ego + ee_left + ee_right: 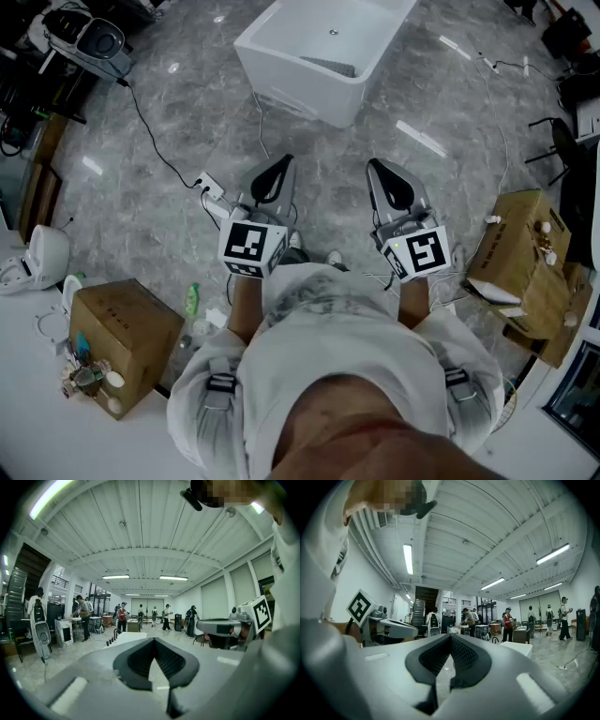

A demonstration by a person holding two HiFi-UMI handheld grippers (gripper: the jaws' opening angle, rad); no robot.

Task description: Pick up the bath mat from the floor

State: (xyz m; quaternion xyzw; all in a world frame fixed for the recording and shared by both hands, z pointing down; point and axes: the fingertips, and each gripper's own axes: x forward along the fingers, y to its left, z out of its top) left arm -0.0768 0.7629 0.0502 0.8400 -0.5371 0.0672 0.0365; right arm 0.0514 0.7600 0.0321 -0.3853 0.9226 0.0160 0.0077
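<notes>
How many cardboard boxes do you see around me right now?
2: one cardboard box at the head view's lower left, another near its right edge. More may be hidden behind that one.

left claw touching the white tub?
Apart. The head view shows a stretch of grey floor between the left claw and the white tub; the claw is shut and empty.

A white rectangular tub [302,92] is seen on the grey marbled floor [187,94], across which a black cable [150,131] is run to a white power strip [214,190]. A brown cardboard box [122,342] is set at the left with a green bottle [192,302] just beside it, and a second brown cardboard box [520,248] at the right.
</notes>
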